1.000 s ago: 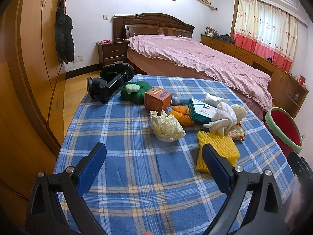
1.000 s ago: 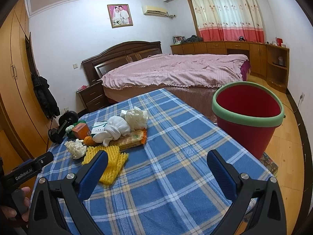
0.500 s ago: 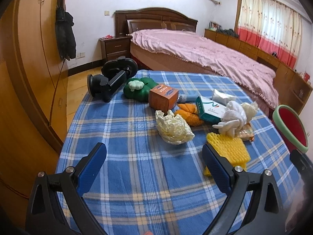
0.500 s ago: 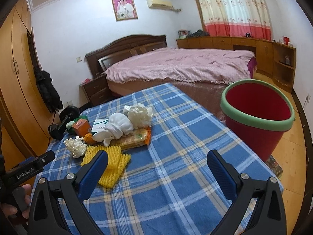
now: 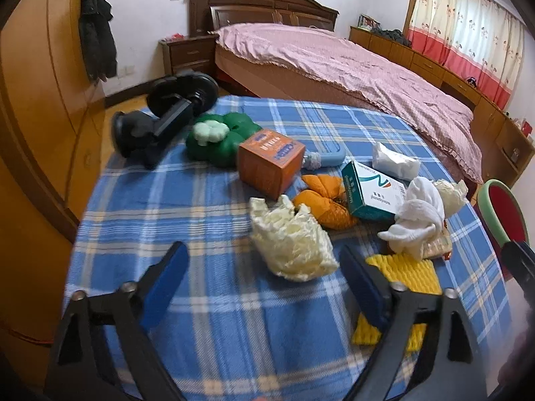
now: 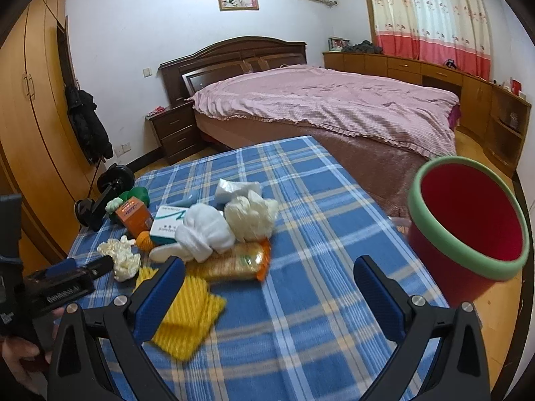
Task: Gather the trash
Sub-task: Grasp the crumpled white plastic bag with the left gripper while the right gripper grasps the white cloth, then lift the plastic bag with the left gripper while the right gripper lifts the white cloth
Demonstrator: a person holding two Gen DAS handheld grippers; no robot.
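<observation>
The left gripper (image 5: 264, 277), jaws wide and just narrowing, is holding nothing; the crumpled cream wrapper (image 5: 292, 239), seemingly lengthwise away, is lying just beyond it.

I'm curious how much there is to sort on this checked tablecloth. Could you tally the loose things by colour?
White or cream: 4, crumpled cream plastic, rolled white cloth, second cream wad, white packet
Orange: 3, orange cardboard box, orange fabric piece, orange-ended snack wrapper
Yellow: 1, yellow foam net
Green: 2, green plush toy, teal-and-white carton
Black: 1, black device
Total: 11
</observation>
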